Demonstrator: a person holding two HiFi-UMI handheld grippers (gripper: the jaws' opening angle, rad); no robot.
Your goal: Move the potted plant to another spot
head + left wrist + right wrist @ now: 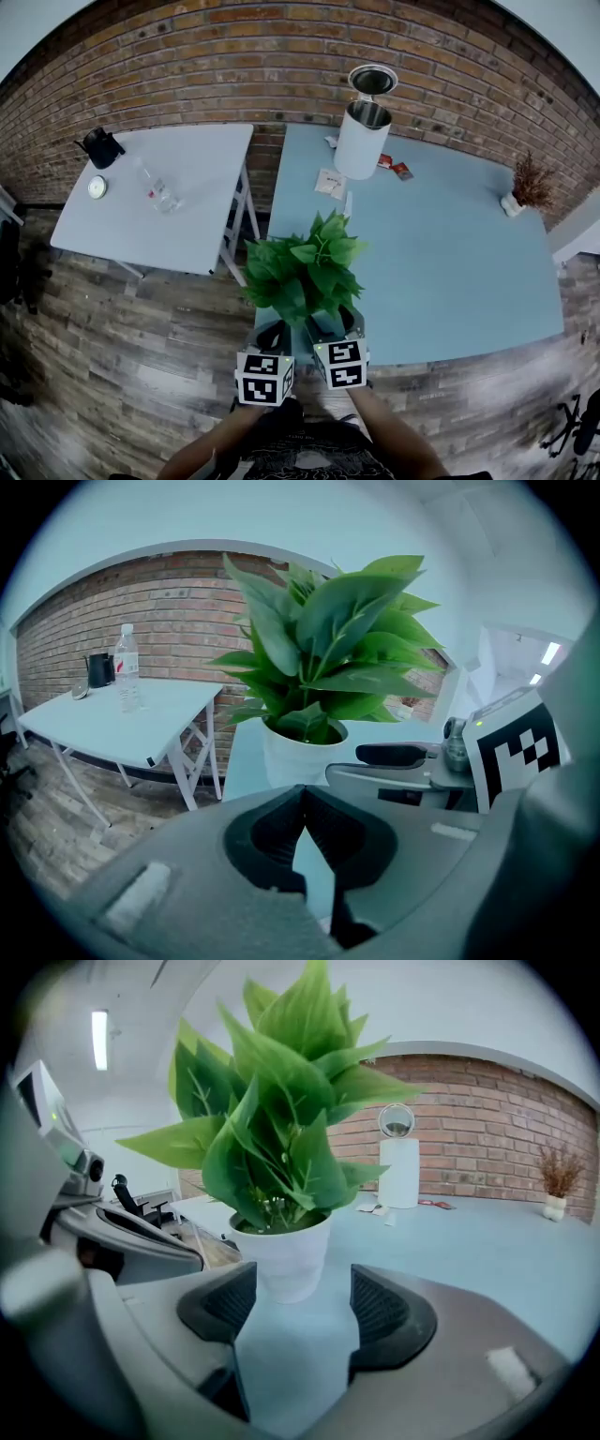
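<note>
White potted plant (pixel 281 1241) is sitting near the table's (pixel 450 253) front edge, the right gripper (pixel 292 1305) is lining up on it with jaws apart, the left gripper (pixel 302 829) closed and empty; closing on it seems next.

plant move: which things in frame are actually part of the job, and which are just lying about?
Job:
- potted plant
- right claw, open, plant just ahead of it
- left claw, shut, off to the plant's side
- blue table under the plant

Lying about:
- white bin
- packets
- dried-flower vase
- kettle
- water bottle
</note>
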